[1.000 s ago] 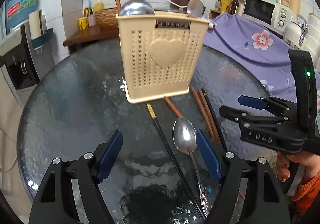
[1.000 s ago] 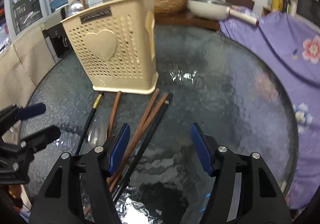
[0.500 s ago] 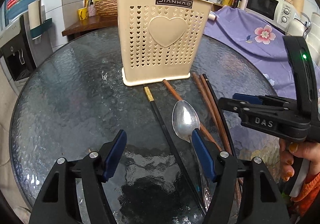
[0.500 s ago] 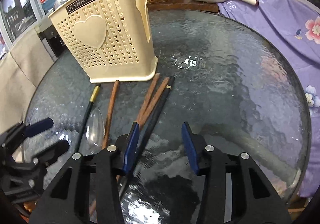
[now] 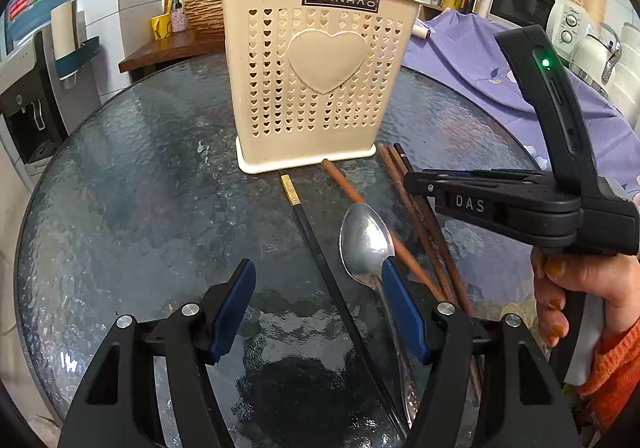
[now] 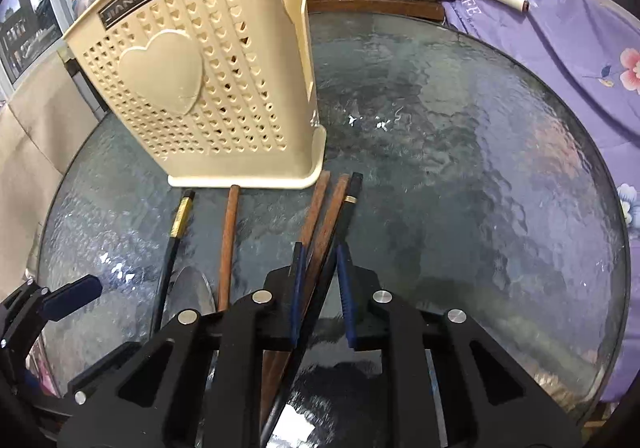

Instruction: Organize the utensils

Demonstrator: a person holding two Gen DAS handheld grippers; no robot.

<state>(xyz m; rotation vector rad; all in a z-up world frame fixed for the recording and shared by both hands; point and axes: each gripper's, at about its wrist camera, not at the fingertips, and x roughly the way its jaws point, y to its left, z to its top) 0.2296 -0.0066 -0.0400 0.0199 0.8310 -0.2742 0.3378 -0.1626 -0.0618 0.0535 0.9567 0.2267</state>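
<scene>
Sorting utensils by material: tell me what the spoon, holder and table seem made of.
Spoon: looks like polished metal, silvery and mirror-like.
Holder: probably matte cream plastic, moulded with heart-shaped holes.
Table: seems textured dark glass, rippled, with glossy reflections.

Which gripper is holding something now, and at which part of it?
The right gripper, whose jaws have just been closing, pinches the chopsticks around mid-length. The left gripper is open and holds nothing; the spoon lies on the table.

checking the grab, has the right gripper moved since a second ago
Yes. The right gripper has moved in toward the cream holder, its jaws just closing around the bunched chopsticks.
</scene>
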